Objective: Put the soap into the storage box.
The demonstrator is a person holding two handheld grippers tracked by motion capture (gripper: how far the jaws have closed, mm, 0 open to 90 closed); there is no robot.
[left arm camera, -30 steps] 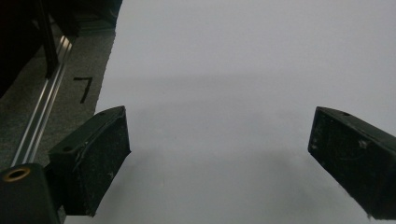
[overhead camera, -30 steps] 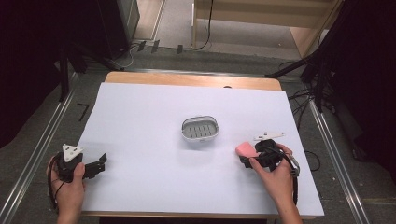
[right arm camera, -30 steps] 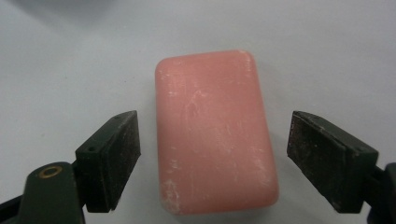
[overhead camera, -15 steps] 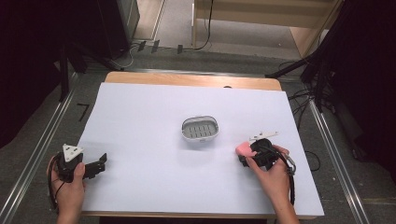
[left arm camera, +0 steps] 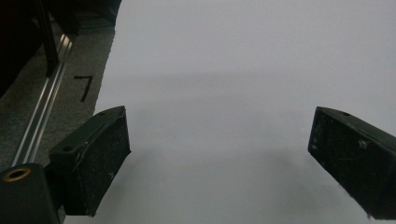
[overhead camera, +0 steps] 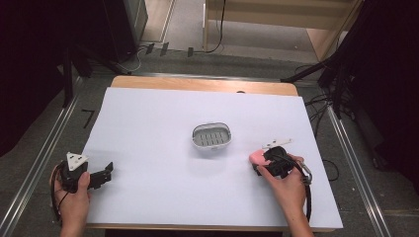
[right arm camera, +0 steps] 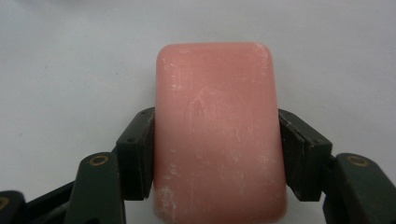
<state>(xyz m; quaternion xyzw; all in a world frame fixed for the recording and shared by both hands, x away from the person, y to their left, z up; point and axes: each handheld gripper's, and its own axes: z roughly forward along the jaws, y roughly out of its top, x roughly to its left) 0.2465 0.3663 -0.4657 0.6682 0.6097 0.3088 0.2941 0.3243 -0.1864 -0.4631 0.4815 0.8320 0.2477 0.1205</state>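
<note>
Grasp step, apparently: right gripper point(right arm camera: 217, 154) fingers clamped on pink soap bar point(right arm camera: 217, 126), low over bench point(overhead camera: 148, 128), right of soap dish point(overhead camera: 212, 137). Left gripper point(left arm camera: 219, 154) fingers apart, idle. Next, likely: lift, carry to dish.

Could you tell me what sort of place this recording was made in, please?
Probably a lab or data-collection workstation, not a home. A table under a plain white sheet holds just a soap dish and a pink soap bar; metal rails flank it, and cables trail over the floor.
</note>
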